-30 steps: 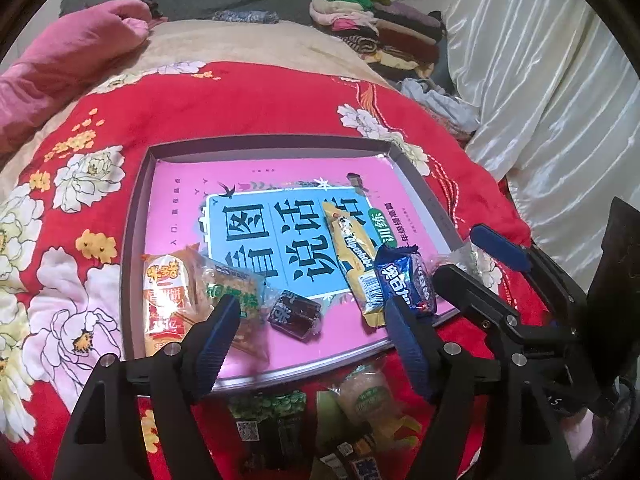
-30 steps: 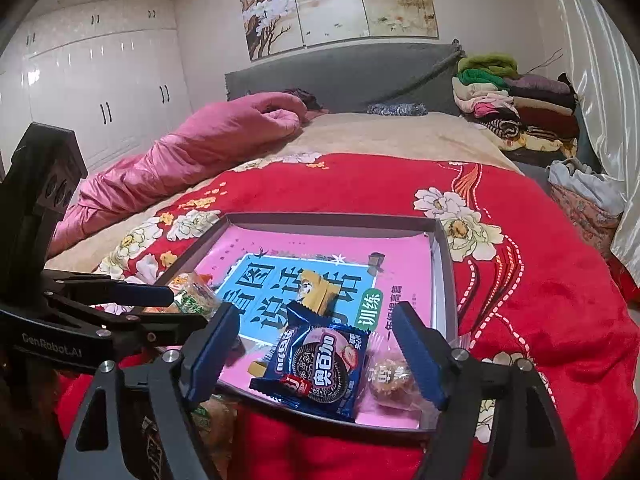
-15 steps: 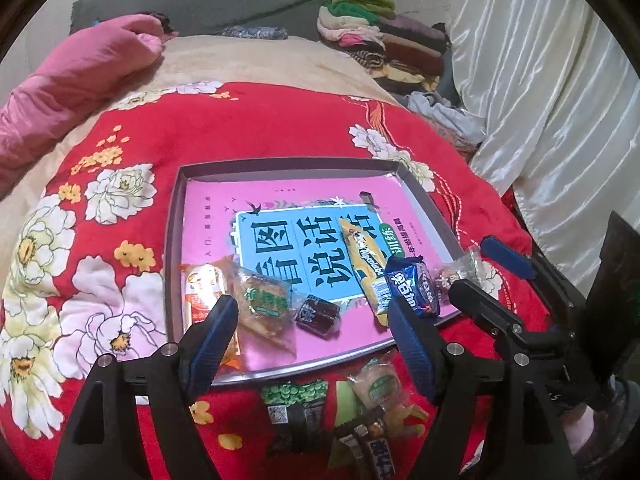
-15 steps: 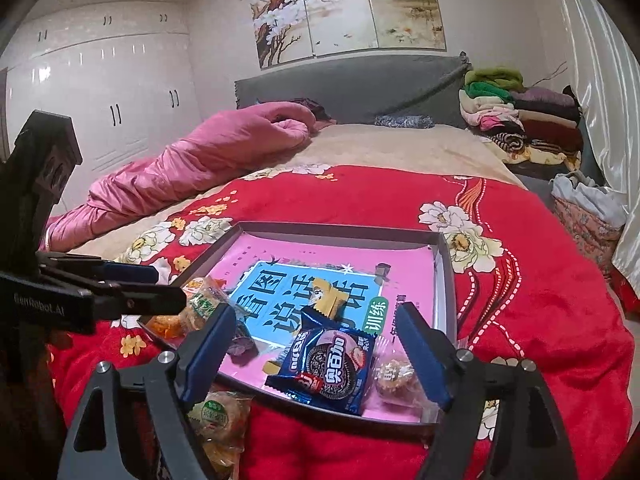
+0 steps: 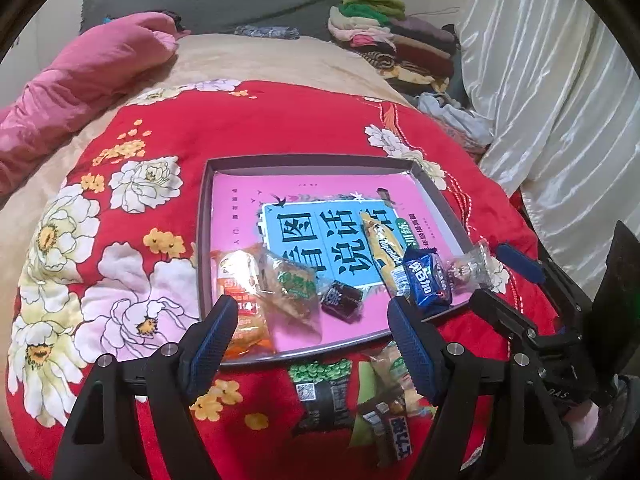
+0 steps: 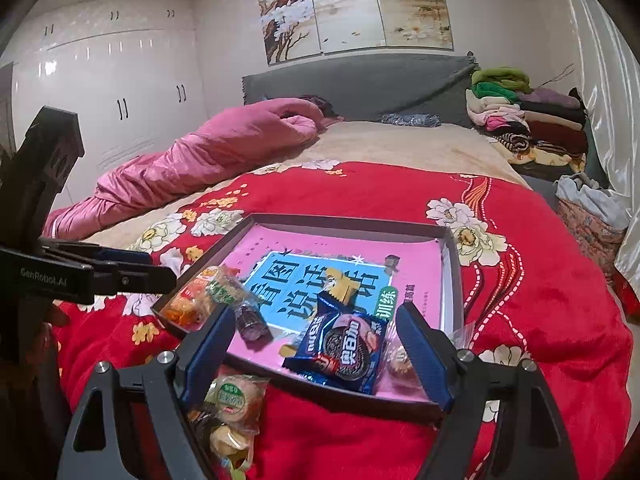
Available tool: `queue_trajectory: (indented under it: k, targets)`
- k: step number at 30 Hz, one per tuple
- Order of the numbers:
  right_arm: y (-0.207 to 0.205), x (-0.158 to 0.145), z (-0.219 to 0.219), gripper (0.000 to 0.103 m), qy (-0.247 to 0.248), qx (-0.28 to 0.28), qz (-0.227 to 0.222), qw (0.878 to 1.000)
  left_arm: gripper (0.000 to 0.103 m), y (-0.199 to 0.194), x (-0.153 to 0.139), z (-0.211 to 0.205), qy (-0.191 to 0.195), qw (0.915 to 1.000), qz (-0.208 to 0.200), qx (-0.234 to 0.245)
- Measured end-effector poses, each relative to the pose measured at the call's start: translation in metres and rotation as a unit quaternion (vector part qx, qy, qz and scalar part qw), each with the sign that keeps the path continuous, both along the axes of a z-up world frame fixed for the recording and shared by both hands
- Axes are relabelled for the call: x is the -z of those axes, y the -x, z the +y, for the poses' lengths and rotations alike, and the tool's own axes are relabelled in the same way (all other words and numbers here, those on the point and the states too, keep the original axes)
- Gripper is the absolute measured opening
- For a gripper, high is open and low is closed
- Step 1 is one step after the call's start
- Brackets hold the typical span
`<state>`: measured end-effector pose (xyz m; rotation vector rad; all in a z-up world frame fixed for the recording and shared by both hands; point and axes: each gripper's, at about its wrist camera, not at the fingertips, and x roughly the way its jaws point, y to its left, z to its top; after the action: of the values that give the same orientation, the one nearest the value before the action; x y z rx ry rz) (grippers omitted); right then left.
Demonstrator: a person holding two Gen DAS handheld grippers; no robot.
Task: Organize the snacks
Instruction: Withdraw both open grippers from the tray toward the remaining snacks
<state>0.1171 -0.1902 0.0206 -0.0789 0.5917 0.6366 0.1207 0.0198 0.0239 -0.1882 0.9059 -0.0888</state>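
So both tongs are spread wide with nothing between them. The left tongs (image 5: 312, 336) hang over the near edge of the tray (image 5: 206, 216), and the right tongs (image 6: 316, 348) hover low at the tray's near right corner.

The tray sits on the red flowered blanket (image 5: 280, 120) on the bed, with a pink book (image 5: 320, 200) lying flat inside it. Along the near side of the tray, from the left wrist view: an orange snack pack (image 5: 240, 284), a green-label cake (image 5: 294, 286) partly over it, a small dark candy (image 5: 342, 300), a yellow bar (image 5: 384, 252), a blue cookie pack (image 5: 428, 282) and a clear-wrapped sweet (image 5: 464, 268) at the right corner.

The left view looks down steeply, so you also get the pile of snacks (image 5: 360, 400) still outside the tray on the blanket, just in front of it. The right view only catches a bit of that pile at the bottom left, but it shows the room instead: white wardrobe (image 6: 100, 80), flower paintings (image 6: 352, 16), grey headboard (image 6: 360, 84), pink quilt (image 6: 208, 152) and stacked clothes (image 6: 520, 120). It also shows the blue cookie pack hanging over the tray's near rim.
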Motion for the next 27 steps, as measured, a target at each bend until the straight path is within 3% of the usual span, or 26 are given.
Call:
queue_trajectory:
  k: [27]
  targets:
    - [0.015,0.015,0.014,0.082,0.02,-0.014,0.039,0.999,0.078,0.014,0.031,0.002,-0.037,0.998,0.05,0.004]
